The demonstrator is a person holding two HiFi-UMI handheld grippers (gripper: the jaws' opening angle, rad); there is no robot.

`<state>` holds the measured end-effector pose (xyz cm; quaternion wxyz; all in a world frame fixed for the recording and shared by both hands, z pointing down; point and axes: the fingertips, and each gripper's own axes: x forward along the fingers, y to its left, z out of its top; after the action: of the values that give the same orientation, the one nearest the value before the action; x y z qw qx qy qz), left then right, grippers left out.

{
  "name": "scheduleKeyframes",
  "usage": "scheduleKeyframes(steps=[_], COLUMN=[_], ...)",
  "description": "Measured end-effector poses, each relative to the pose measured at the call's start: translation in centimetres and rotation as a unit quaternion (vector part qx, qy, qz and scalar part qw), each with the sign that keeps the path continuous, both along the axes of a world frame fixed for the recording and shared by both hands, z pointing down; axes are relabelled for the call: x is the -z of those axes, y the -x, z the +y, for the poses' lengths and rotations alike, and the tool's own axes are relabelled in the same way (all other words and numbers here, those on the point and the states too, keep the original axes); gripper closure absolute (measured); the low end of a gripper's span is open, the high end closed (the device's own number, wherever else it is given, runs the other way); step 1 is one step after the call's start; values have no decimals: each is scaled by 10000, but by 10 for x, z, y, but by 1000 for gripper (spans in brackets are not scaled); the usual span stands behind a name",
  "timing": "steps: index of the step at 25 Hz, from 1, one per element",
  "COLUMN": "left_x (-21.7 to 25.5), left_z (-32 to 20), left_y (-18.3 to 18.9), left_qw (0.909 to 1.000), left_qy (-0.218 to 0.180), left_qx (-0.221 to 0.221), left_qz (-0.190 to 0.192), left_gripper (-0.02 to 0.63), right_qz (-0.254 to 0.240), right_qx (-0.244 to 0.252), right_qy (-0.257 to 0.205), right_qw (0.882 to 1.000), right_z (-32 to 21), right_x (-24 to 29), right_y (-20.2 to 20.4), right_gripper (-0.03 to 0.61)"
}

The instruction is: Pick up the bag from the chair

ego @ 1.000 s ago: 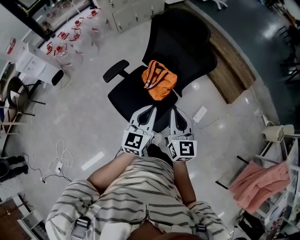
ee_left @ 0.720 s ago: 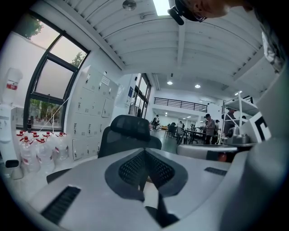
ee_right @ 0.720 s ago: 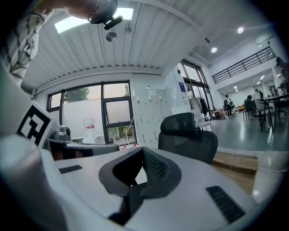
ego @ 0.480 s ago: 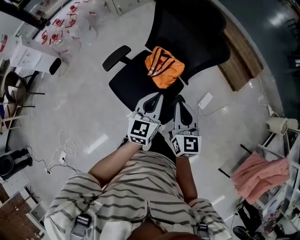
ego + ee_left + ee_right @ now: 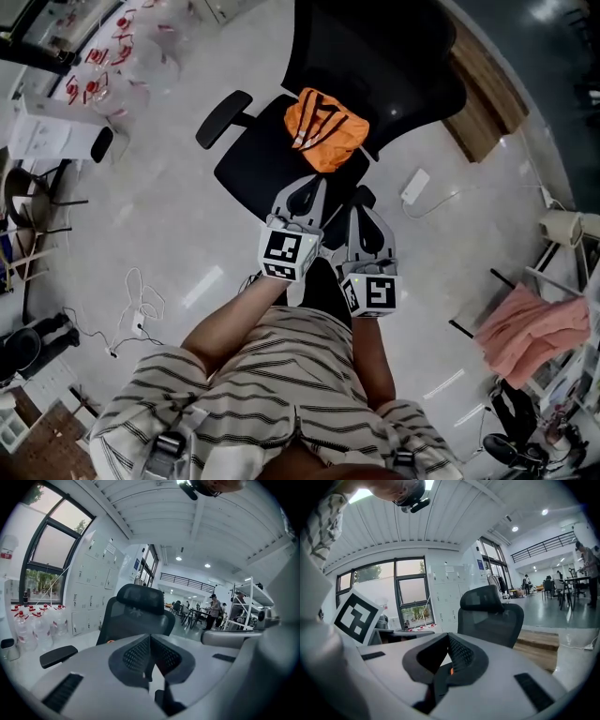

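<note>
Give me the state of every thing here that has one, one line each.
orange bag, lying crumpled on the seat, not held
office chair, upright, bag at the rear of its seat
left gripper, shut, empty, short of the bag
right gripper, shut, empty, short of the bag

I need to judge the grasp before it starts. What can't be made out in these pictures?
Bag: both tool views, almost wholly behind each tool's own jaws; only orange slivers show.
Chair base: head view, hidden under the seat.
Bag's handles: head view, too small to tell from its stripes.
Left tool and right tool height above the seat: head view looks down; unreadable.
</note>
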<state>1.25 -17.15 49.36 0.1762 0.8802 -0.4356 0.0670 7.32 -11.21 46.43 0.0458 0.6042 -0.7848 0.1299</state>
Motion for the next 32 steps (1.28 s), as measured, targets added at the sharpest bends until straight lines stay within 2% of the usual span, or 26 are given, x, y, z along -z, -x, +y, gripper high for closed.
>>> scheduleKeyframes(steps=[10, 23, 32], left_x=[-31, -63, -92], left_z=[-25, -52, -62], left_y=[-4, -21, -27], left_qw=[9998, 9995, 9982], left_qy=[183, 185, 539], left_qx=[2, -187, -204], left_qz=[-73, -172, -187], left_gripper=[589, 586, 514], right_qz=[-40, -99, -76], right_qx=[11, 17, 76], right_qy=[207, 270, 385], right_qw=[9998, 9996, 9992], right_z=[-11, -20, -24], right_x=[-22, -32, -44], right_y=[3, 2, -1], right_gripper=[566, 566, 566])
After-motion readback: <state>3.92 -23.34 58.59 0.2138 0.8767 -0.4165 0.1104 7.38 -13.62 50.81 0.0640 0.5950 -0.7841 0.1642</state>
